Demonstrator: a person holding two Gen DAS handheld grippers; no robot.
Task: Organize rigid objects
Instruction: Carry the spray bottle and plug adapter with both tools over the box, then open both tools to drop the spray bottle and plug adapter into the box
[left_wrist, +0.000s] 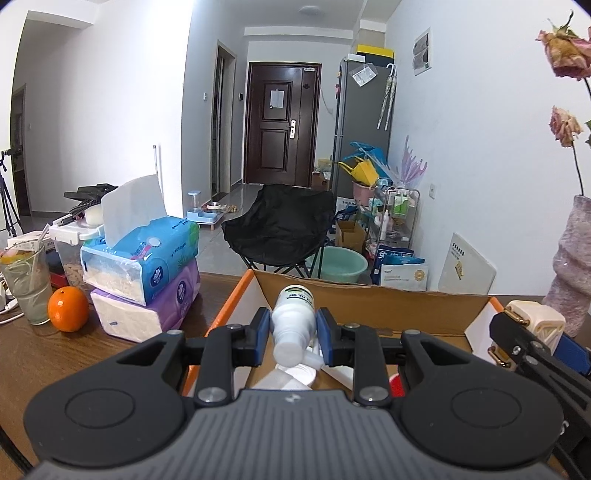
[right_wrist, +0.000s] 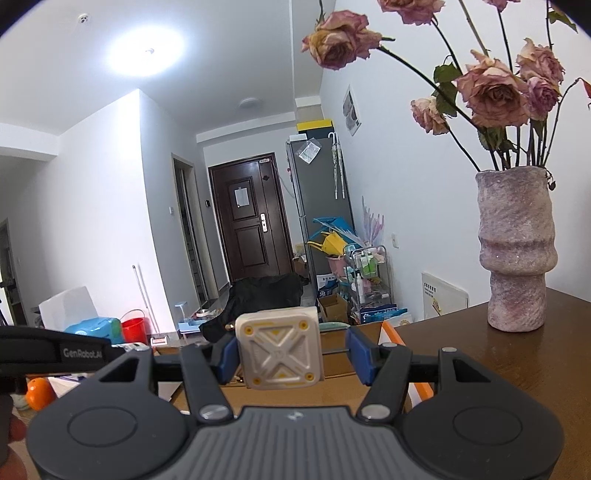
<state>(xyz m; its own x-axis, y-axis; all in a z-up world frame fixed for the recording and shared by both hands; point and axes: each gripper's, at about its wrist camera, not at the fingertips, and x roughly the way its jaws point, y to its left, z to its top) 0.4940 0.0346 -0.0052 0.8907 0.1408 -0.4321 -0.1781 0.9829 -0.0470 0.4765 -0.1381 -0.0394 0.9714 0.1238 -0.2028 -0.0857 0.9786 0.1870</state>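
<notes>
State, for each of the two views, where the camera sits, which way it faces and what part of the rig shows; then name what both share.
Left wrist: behind the left gripper, facing the cardboard box; pads clamp a white bottle.
Right wrist: behind the right gripper, facing the vase; cream block between the pads.
Shared: dark door, orange.

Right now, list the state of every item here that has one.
left gripper: shut on white bottle
white bottle: capped, tilted, over the box
right gripper: around cream charger block
cream charger block: held off the table
cardboard box: open
tissue pack: opened, sheet sticking up
</notes>
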